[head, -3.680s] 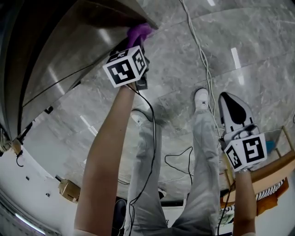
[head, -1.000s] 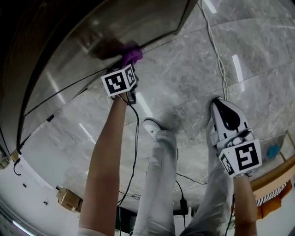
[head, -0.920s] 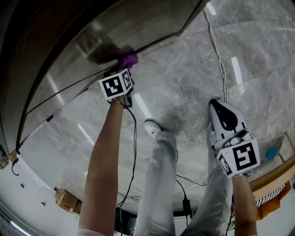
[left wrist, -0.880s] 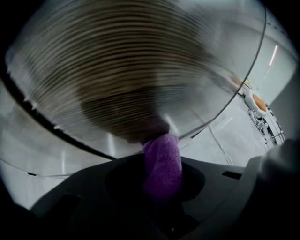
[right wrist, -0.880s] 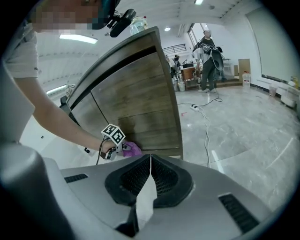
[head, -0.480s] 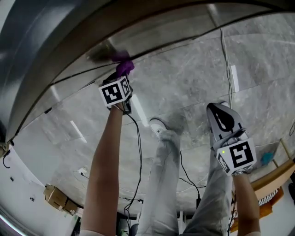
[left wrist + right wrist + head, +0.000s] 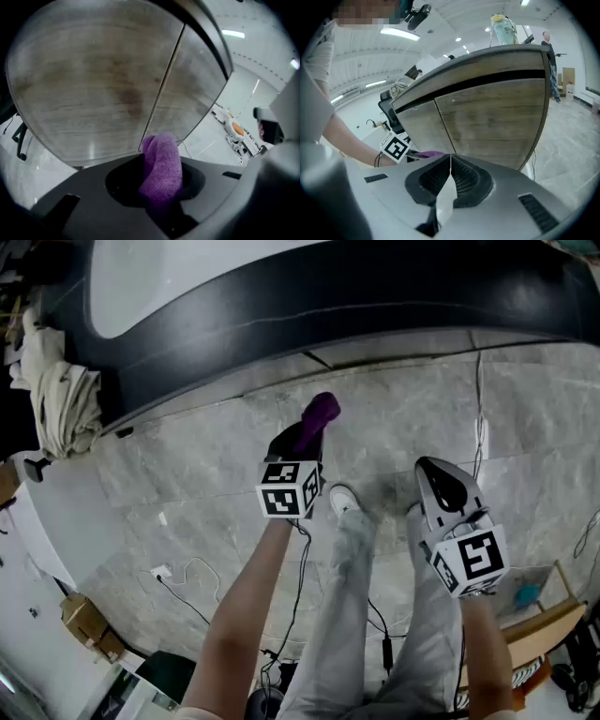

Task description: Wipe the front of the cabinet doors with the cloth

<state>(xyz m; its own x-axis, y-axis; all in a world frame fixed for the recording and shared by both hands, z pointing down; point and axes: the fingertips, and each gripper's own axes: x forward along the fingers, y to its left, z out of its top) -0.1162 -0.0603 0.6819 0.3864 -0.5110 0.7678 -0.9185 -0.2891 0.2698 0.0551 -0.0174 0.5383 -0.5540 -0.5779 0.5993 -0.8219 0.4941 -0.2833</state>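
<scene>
A purple cloth [image 7: 322, 412] sticks out of my left gripper [image 7: 300, 442], which is shut on it. In the left gripper view the cloth [image 7: 161, 166] hangs in front of two wood-grain cabinet doors [image 7: 93, 89], just below their seam [image 7: 161, 89], and seems a short way off the surface. My right gripper [image 7: 436, 468] hangs lower at the right, jaws shut on nothing. In its own view the shut right gripper [image 7: 450, 157] faces the cabinet doors [image 7: 497, 122], with the left gripper's marker cube [image 7: 396, 147] and the cloth [image 7: 429, 153] at the left.
The cabinet's dark top edge [image 7: 281, 324] and white counter [image 7: 206, 268] cross the top. A bundle of pale fabric [image 7: 56, 381] lies at the left. Cables [image 7: 478, 418] run over the marble floor. A cardboard box [image 7: 84, 624] and a wooden rack [image 7: 525, 634] sit nearby. A bottle [image 7: 504, 28] stands on the cabinet.
The left gripper has drawn the cloth back from the door it was pressed against, and the view has swung so the cabinet's top shows. The right gripper stays shut at the right.
</scene>
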